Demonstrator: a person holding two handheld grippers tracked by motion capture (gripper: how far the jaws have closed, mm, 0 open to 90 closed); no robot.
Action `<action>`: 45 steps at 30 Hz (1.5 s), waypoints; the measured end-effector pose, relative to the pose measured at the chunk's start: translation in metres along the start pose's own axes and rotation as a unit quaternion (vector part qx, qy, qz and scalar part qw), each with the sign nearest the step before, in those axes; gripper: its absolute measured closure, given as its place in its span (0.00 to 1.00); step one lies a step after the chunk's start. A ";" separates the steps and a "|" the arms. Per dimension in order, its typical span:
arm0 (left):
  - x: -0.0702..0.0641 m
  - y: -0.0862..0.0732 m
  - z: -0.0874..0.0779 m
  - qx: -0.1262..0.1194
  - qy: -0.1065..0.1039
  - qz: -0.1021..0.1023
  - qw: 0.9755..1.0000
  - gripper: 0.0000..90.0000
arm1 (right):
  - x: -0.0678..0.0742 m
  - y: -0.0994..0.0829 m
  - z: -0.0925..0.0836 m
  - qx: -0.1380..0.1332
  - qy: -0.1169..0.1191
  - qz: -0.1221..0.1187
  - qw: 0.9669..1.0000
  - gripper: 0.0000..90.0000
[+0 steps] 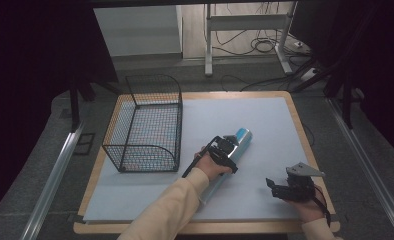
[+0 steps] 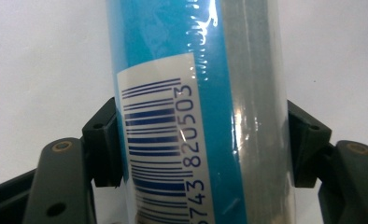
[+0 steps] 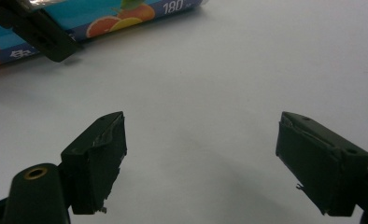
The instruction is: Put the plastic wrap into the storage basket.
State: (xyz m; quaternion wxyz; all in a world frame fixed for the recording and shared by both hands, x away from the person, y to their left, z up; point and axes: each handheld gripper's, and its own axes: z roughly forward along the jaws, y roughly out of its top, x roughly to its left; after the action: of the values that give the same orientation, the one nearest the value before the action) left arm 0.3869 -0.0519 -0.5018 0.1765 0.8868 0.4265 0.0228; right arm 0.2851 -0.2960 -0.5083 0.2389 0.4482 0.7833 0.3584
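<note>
A long blue roll (image 1: 243,135) in clear wrap lies slantwise on the pale mat (image 1: 265,112) near the table's middle. My left gripper (image 1: 231,146) is shut on the roll about halfway along it. In the left gripper view both pads (image 2: 105,140) press the sides of the roll (image 2: 196,84), whose barcode label faces the camera. My right gripper (image 1: 274,186) rests low at the front right, open, with nothing between its jaws (image 3: 201,158). Its view shows the roll (image 3: 126,16), printed with fruit, lying farther off with one jaw of the left gripper (image 3: 44,35) on it.
A black wire basket (image 1: 150,150) stands on the mat's left side, to the left of the roll. The mat covers a wooden tabletop (image 1: 305,145) with rounded corners. Beyond the far edge are a desk frame (image 1: 245,30) and cables on the floor.
</note>
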 end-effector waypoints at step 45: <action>0.025 -0.011 -0.074 -0.049 -0.026 0.035 0.998 0.35 | -0.002 0.000 -0.001 -0.002 -0.005 0.005 1.000 0.19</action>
State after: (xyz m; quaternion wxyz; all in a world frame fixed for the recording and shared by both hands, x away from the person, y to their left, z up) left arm 0.3802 -0.0043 -0.4389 0.2300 0.8918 0.3886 0.0267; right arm 0.2854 -0.2980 -0.5078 0.2421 0.4534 0.7793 0.3584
